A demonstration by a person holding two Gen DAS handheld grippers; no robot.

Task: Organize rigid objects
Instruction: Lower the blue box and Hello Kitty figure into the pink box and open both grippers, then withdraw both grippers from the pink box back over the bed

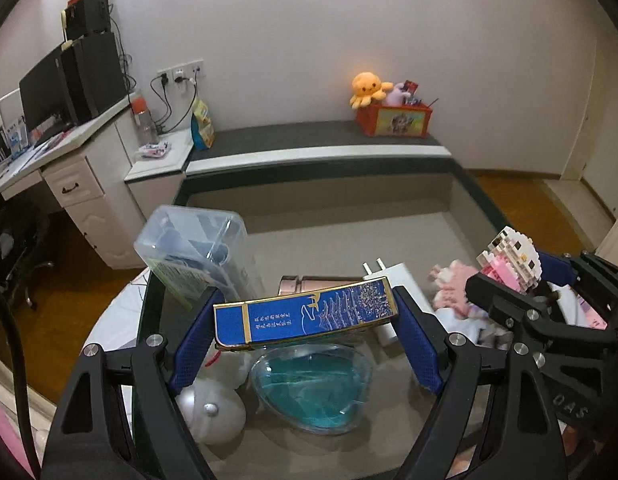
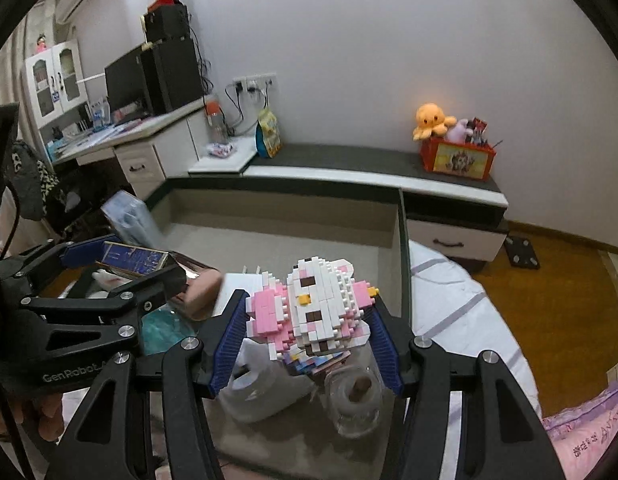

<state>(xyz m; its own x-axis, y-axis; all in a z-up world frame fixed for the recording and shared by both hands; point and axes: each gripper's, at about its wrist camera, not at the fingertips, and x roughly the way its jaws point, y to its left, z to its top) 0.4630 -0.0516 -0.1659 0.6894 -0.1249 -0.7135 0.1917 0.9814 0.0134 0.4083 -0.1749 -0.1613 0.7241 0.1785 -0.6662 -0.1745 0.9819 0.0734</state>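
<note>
Both loaded: left gripper [image 1: 305,322] clamps wide on blue box [image 1: 305,317]; right gripper [image 2: 309,320] pinches brick figure [image 2: 313,308], angled down over tray [image 1: 349,236].

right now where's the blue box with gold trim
The blue box is clamped between the left gripper's fingers, held above a teal heart-shaped dish, with the right gripper holding a brick figure off to its right.
</note>
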